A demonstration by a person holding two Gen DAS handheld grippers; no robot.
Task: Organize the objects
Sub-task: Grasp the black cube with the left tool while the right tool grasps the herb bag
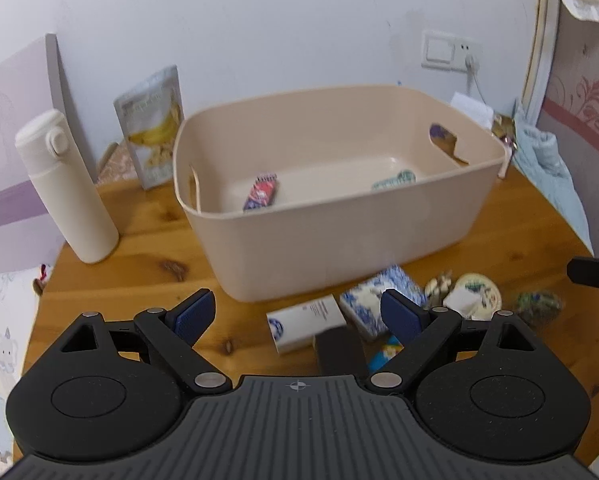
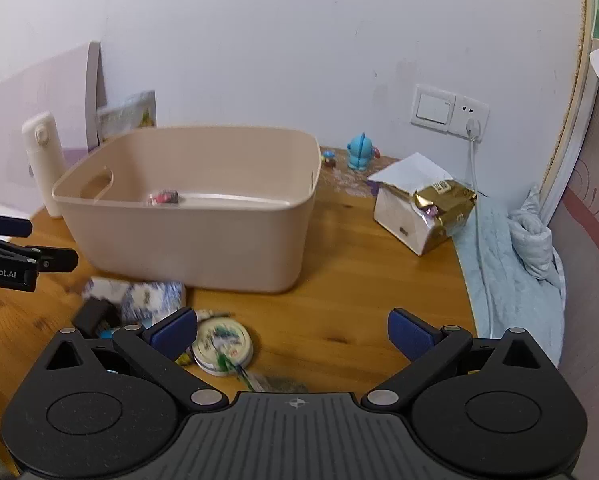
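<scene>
Clutter [image 1: 379,312] below open left claw [image 1: 297,316], untouched

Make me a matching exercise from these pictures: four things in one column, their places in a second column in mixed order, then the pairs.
Things:
1. red and blue packet
2. white flask
3. blue figurine
4. round tin

Places:
A. on the table in front of the beige bin
B. by the wall, under the wall switch
C. inside the beige bin
D. standing upright left of the beige bin

Pairs: 1-C, 2-D, 3-B, 4-A
</scene>
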